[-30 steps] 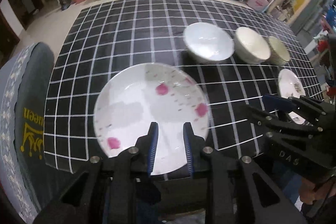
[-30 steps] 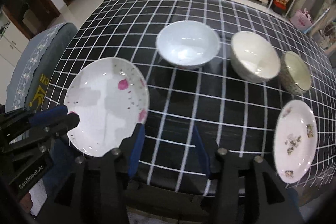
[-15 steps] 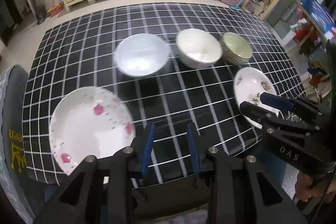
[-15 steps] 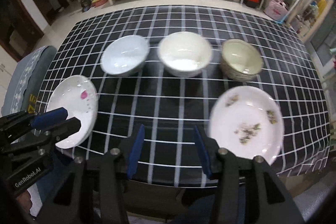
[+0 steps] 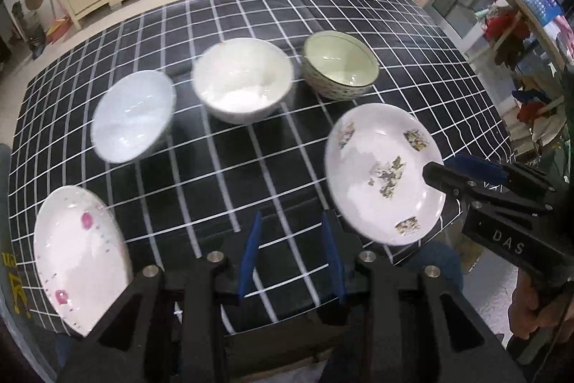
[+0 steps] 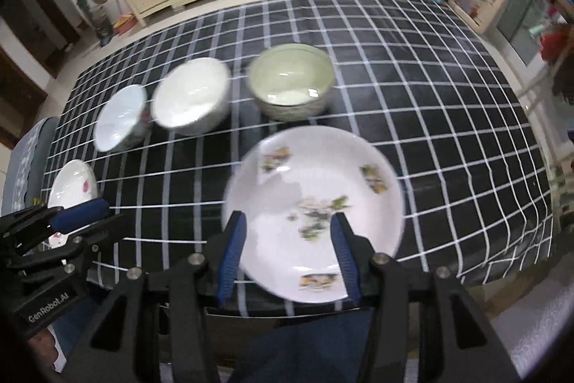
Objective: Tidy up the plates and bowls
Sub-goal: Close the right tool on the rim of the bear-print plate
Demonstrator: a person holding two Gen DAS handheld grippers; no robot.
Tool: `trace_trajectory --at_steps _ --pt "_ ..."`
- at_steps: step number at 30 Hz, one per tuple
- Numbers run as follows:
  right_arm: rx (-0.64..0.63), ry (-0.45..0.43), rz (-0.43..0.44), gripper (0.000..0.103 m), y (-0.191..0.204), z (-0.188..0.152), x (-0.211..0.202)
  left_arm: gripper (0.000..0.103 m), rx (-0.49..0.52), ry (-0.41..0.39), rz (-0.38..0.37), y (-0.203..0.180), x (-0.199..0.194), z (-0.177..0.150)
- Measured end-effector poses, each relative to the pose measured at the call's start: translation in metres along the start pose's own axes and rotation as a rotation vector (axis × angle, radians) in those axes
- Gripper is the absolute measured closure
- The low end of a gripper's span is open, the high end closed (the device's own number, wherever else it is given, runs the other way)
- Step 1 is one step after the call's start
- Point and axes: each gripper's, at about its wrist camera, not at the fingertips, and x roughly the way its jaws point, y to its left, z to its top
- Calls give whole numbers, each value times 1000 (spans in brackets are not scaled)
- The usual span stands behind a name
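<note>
The flowered plate [image 6: 315,210] lies flat at the table's near right edge, directly beneath the right gripper [image 6: 288,252], whose jaws stand apart and empty, while the left gripper [image 5: 290,253], also parted and empty, hovers further left.

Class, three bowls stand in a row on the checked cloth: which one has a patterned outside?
The greenish bowl at the right end: speckled outside, dark rim line. The white bowl and pale blue bowl look plain.
</note>
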Motion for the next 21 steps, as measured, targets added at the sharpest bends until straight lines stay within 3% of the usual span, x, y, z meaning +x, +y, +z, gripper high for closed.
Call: trace_trajectory --at_steps 9,21 --pt "79 52 -15 50 -59 7 23 71 0 68 5 -24 43 21" --pt "100 100 -26 50 -93 9 58 71 -7 134 -12 -30 93 31"
